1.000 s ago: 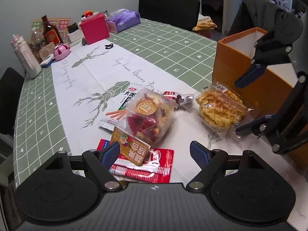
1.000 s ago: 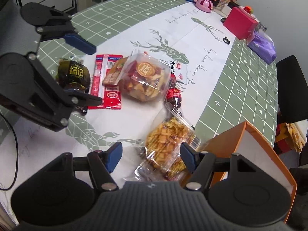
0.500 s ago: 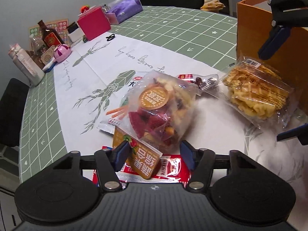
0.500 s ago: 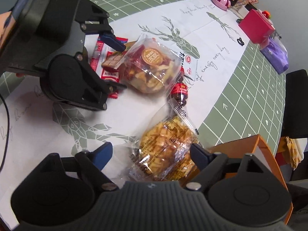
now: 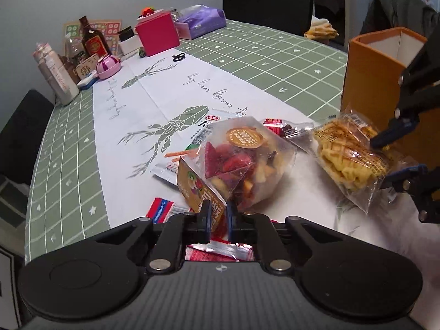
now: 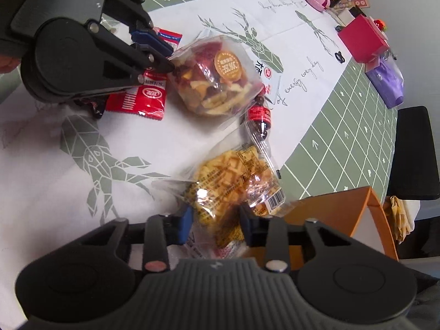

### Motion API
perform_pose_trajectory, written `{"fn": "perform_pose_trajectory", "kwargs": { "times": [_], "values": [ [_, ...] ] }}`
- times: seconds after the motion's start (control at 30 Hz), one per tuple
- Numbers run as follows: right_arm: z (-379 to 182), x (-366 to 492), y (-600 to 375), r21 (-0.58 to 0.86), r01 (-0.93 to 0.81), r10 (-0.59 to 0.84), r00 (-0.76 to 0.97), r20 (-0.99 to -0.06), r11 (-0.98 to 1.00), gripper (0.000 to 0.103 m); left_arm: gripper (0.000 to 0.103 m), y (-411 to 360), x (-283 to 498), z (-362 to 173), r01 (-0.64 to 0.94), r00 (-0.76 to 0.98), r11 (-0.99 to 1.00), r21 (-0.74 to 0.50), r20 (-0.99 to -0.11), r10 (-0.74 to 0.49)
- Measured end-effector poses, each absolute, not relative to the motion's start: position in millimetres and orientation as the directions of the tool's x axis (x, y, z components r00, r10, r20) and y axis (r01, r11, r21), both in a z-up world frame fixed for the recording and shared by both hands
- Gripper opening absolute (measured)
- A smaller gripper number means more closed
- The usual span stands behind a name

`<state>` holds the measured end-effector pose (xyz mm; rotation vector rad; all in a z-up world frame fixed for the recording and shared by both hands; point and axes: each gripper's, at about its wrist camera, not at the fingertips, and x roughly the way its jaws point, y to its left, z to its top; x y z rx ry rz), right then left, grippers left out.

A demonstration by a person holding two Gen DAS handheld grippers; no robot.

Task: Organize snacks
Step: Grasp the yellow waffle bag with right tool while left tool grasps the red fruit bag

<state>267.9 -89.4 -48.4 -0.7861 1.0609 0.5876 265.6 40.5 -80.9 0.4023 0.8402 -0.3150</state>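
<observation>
Left tongs (image 5: 218, 216) pinched shut on just the dried fruit bag (image 5: 242, 162) header, right tongs (image 6: 215, 224) clamped around the crispy noodle-snack pack (image 6: 236, 181), so both slippery wrappers could probably slide out mid-lift.

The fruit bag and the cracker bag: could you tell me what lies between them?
A small cola-bottle candy packet, seen in both views.
</observation>
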Motion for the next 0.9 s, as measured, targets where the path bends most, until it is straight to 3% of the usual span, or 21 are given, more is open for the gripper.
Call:
{"fn": "perform_pose_trajectory", "kwargs": {
  "times": [0.23,0.73,0.9],
  "values": [
    [-33.1,242.7,-93.2,-0.227,-0.745,0.120,0.381,-0.917,0.628,0.018,0.010,45.9,235.6,-62.6,0.377,0.609,0.917,0.132,-0.781,-0.138],
    [-23.5,134.5,-128.6,0.041,-0.730,0.347,0.274,-0.897,0.683,0.016,0.009,39.0,108.8,-59.2,0.303,0.549,0.951,0.062,-0.827,-0.121],
    [-28.8,98.1,-134.3,0.035,-0.710,0.376,0.330,-0.866,0.703,0.016,0.009,39.0,74.5,-65.5,0.264,0.530,0.964,0.018,-0.838,-0.129]
  ]
}}
